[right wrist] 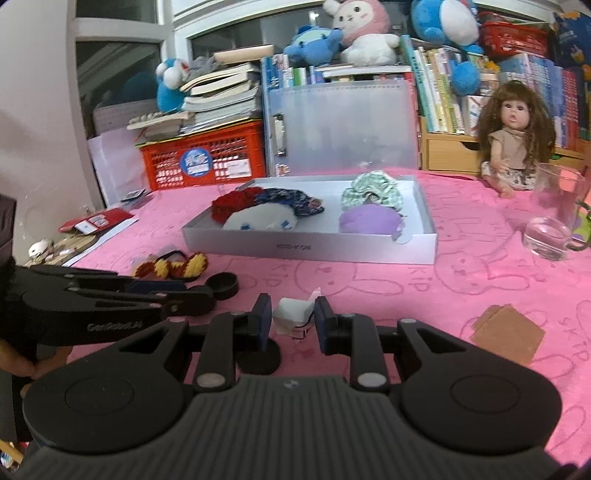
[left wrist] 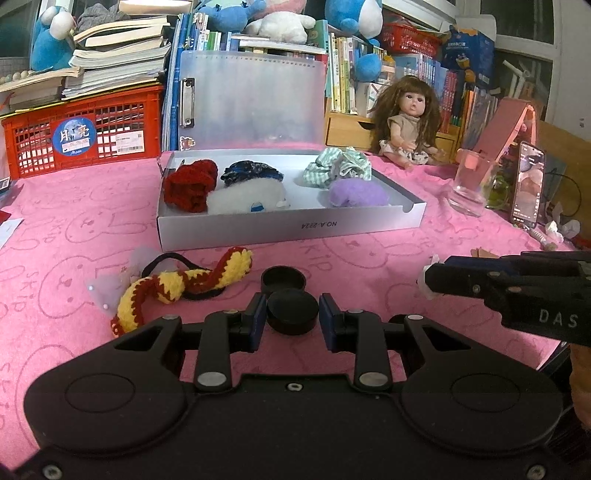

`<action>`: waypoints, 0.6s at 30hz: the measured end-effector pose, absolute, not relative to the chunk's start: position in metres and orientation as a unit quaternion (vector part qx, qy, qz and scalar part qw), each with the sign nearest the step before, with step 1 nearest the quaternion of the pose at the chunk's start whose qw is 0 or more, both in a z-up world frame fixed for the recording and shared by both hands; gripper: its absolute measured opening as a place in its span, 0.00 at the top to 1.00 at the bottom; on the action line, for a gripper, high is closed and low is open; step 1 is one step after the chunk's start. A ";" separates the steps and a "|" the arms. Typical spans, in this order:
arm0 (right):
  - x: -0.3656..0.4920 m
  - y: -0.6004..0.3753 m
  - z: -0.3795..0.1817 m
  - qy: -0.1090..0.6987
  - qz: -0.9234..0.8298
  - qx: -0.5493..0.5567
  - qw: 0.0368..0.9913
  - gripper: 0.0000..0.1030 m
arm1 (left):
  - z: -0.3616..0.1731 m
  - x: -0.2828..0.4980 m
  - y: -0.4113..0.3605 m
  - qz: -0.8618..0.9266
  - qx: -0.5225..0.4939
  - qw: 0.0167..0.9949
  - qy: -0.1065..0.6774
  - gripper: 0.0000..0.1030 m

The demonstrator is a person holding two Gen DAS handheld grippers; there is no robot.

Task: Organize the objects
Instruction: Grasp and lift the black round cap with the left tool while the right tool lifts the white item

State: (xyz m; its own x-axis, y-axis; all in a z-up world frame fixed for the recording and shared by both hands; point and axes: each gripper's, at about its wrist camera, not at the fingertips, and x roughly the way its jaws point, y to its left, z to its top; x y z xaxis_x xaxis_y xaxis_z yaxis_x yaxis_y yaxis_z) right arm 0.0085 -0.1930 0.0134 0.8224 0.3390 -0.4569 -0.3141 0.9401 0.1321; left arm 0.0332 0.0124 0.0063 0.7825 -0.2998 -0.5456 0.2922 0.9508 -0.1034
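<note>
In my left wrist view, my left gripper [left wrist: 292, 318] is clenched on a small black round lid [left wrist: 292, 315], with its open black jar [left wrist: 283, 279] just behind it on the pink cloth [left wrist: 369, 258]. In my right wrist view, my right gripper [right wrist: 293, 322] grasps a small white packet [right wrist: 291, 314], near the grey box [right wrist: 310, 249]. I should keep both grips gentle and lift straight, so nothing slips.

A home, likely a child's room: a desk under a pink bunny-print cloth [left wrist: 92, 206], plush toys [right wrist: 364, 31] atop crammed bookshelves [right wrist: 439, 88] (books stacked on a red crate [left wrist: 85, 136] too), a doll [left wrist: 408, 118] seated at the desk's back edge.
</note>
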 end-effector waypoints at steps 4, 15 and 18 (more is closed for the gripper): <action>0.012 -0.198 0.015 0.244 0.154 0.031 0.957 0.71 | 0.010 0.034 0.011 -0.159 -0.011 0.944 0.288 0.72; 0.021 -0.206 0.019 0.241 0.125 0.042 0.962 0.71 | 0.021 0.046 0.010 -0.155 -0.024 0.947 0.280 0.72; 0.025 -0.207 0.021 0.239 0.121 0.041 0.963 0.71 | 0.025 0.051 0.009 -0.154 -0.028 0.948 0.278 0.72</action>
